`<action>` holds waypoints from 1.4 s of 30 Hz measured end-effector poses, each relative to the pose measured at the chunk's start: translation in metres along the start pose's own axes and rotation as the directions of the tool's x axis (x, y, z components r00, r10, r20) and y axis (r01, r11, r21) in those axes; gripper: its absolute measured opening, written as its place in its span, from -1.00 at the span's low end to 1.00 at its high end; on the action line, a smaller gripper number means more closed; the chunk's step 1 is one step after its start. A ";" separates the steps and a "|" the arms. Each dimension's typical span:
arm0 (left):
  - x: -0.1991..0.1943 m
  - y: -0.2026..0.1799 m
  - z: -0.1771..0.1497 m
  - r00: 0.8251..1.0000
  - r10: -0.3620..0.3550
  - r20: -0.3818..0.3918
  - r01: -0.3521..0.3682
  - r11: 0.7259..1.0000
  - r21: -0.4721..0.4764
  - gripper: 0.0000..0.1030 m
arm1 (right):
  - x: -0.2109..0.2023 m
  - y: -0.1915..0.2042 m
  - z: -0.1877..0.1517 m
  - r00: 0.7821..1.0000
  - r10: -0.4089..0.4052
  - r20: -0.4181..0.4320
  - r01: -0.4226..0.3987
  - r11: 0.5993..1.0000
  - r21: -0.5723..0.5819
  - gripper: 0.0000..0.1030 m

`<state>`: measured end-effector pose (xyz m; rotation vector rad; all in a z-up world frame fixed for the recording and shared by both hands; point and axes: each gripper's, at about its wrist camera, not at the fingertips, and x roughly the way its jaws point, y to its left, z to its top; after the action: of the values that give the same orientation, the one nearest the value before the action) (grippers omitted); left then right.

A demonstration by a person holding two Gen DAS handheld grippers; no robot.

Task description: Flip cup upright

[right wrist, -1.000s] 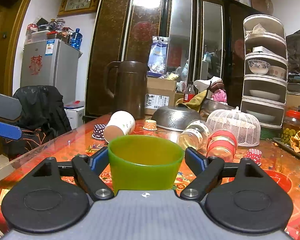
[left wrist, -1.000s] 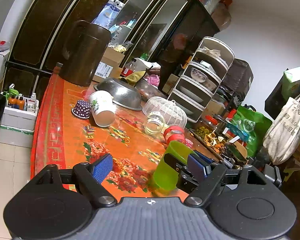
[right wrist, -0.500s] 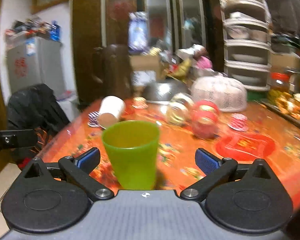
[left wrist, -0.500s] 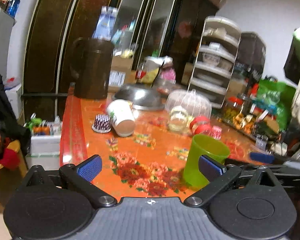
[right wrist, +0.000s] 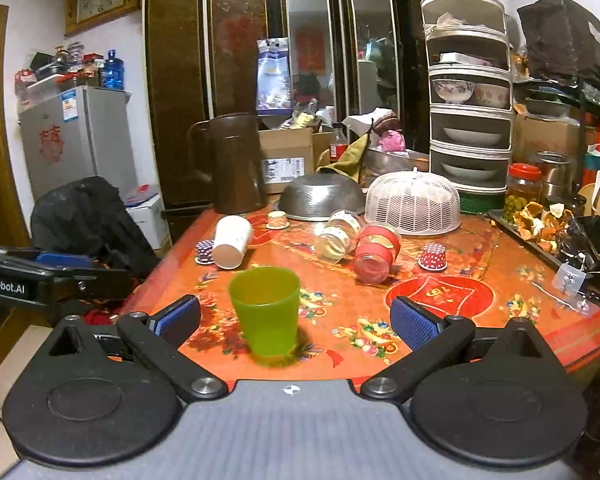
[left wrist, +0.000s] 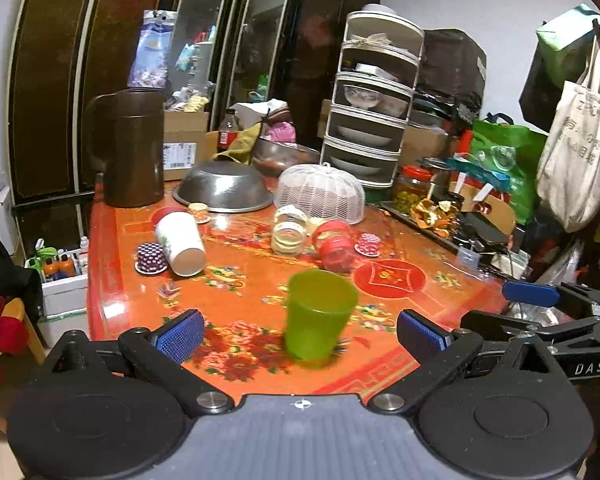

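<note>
Right gripper (right wrist: 295, 320): jaws spread wide, holding nothing, lower centre of the right wrist view.
Left gripper (left wrist: 300, 334): jaws also released and wide apart, gripping nothing, lower centre of the left wrist view.
Green cup (right wrist: 264, 314): upright, mouth up, on the table near its front edge, apart from both blue finger pads (right wrist: 177, 318); centre of the left wrist view (left wrist: 319, 314).
Table (right wrist: 440, 320): orange floral cover.
White paper cup (right wrist: 231, 241): on its side, behind the green cup, left of centre.
Red-lidded jar (right wrist: 376, 254): lying down, centre right.
Metal bowl (right wrist: 322, 196): upside down, further back.
</note>
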<state>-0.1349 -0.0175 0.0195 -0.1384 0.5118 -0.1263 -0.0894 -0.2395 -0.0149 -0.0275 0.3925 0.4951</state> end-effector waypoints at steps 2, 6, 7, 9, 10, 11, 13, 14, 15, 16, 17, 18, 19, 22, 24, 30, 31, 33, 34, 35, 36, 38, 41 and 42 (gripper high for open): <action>0.000 -0.004 0.001 1.000 -0.005 -0.002 0.005 1.000 0.000 1.00 | -0.001 -0.003 0.001 1.000 0.003 0.000 -0.003 1.000 0.011 0.98; 0.005 -0.008 -0.001 1.000 0.007 -0.028 -0.007 1.000 0.004 1.00 | 0.003 -0.006 0.000 1.000 0.018 -0.016 -0.018 0.999 0.033 0.98; 0.007 -0.007 -0.001 0.999 0.008 -0.034 -0.008 1.000 0.001 1.00 | 0.002 -0.006 -0.001 1.000 0.017 -0.019 -0.016 0.999 0.035 0.98; 0.009 -0.005 -0.001 0.999 0.009 -0.040 -0.010 1.000 -0.005 1.00 | 0.007 -0.008 -0.002 0.999 0.018 -0.026 -0.017 0.999 0.043 0.98; 0.009 -0.004 0.000 0.999 0.013 -0.039 -0.013 1.000 -0.006 1.00 | 0.004 -0.007 -0.003 0.999 0.023 -0.027 -0.021 0.999 0.045 0.98; 0.009 -0.004 0.000 0.999 0.017 -0.039 -0.018 1.000 -0.006 1.00 | 0.005 -0.007 -0.004 0.999 0.026 -0.027 -0.025 0.999 0.047 0.98; 0.009 -0.003 0.000 0.999 0.029 -0.038 -0.029 1.000 -0.004 1.00 | 0.006 -0.006 -0.004 0.999 0.031 -0.033 -0.029 0.999 0.045 0.98; 0.009 -0.003 0.000 0.999 0.033 -0.038 -0.033 0.999 -0.002 1.00 | 0.007 -0.004 -0.005 0.999 0.032 -0.035 -0.031 0.999 0.042 0.98; 0.009 -0.003 0.000 0.999 0.034 -0.039 -0.034 0.999 -0.001 1.00 | 0.007 -0.004 -0.005 0.999 0.033 -0.036 -0.031 0.999 0.041 0.98; 0.009 -0.003 0.000 0.999 0.032 -0.040 -0.032 0.999 0.000 1.00 | 0.007 -0.003 -0.005 0.999 0.035 -0.037 -0.034 0.999 0.040 0.98; 0.010 -0.004 0.000 0.999 0.033 -0.042 -0.033 0.999 0.003 1.00 | 0.007 -0.002 -0.005 0.999 0.038 -0.037 -0.036 0.999 0.040 0.98; 0.010 -0.004 0.000 0.998 0.035 -0.043 -0.035 0.999 0.007 1.00 | 0.007 -0.002 -0.005 0.999 0.039 -0.037 -0.038 0.998 0.041 0.98; 0.010 -0.005 0.000 0.998 0.039 -0.045 -0.038 0.999 0.012 1.00 | 0.007 -0.002 -0.005 0.999 0.039 -0.037 -0.038 0.998 0.041 0.98; 0.011 -0.006 -0.001 0.998 0.044 -0.051 -0.043 0.999 0.019 1.00 | 0.007 -0.002 -0.005 0.998 0.039 -0.039 -0.038 0.998 0.043 0.98; 0.012 -0.007 -0.001 0.998 0.047 -0.051 -0.046 0.999 0.020 1.00 | 0.007 -0.002 -0.005 0.999 0.035 -0.040 -0.033 0.998 0.046 0.98; 0.011 -0.007 -0.002 0.997 0.055 -0.046 -0.054 0.998 0.028 1.00 | 0.006 -0.005 -0.005 0.999 0.034 -0.034 -0.032 0.998 0.056 0.98; 0.011 -0.007 -0.002 0.997 0.058 -0.047 -0.056 0.998 0.028 1.00 | 0.006 -0.005 -0.005 0.999 0.033 -0.035 -0.031 0.998 0.057 0.98; 0.012 -0.006 -0.002 0.997 0.061 -0.049 -0.060 0.998 0.026 1.00 | 0.007 -0.005 -0.005 0.999 0.036 -0.038 -0.034 0.998 0.057 0.98; 0.012 -0.006 -0.003 0.997 0.062 -0.051 -0.060 0.998 0.025 1.00 | 0.008 -0.005 -0.005 0.998 0.038 -0.041 -0.035 0.998 0.057 0.98; 0.013 -0.006 -0.003 0.997 0.061 -0.052 -0.060 0.998 0.023 1.00 | 0.008 -0.005 -0.005 0.998 0.040 -0.043 -0.037 0.998 0.057 0.98; 0.013 -0.005 -0.003 0.997 0.061 -0.052 -0.060 0.998 0.023 1.00 | 0.008 -0.004 -0.005 0.998 0.043 -0.045 -0.040 0.998 0.056 0.98; 0.013 -0.005 -0.002 0.997 0.062 -0.052 -0.061 0.998 0.022 1.00 | 0.009 -0.004 -0.005 0.998 0.047 -0.047 -0.044 0.997 0.055 0.98; 0.013 -0.005 -0.002 0.997 0.062 -0.052 -0.061 0.998 0.022 1.00 | 0.009 -0.003 -0.005 0.998 0.051 -0.048 -0.048 0.997 0.053 0.98; 0.013 -0.005 -0.003 0.997 0.062 -0.053 -0.061 0.998 0.022 1.00 | 0.008 -0.003 -0.005 0.998 0.052 -0.048 -0.049 0.997 0.052 0.98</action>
<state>-0.1253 -0.0248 0.0119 -0.0997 0.5672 -0.0750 -0.0830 -0.2391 -0.0230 0.0197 0.4547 0.5348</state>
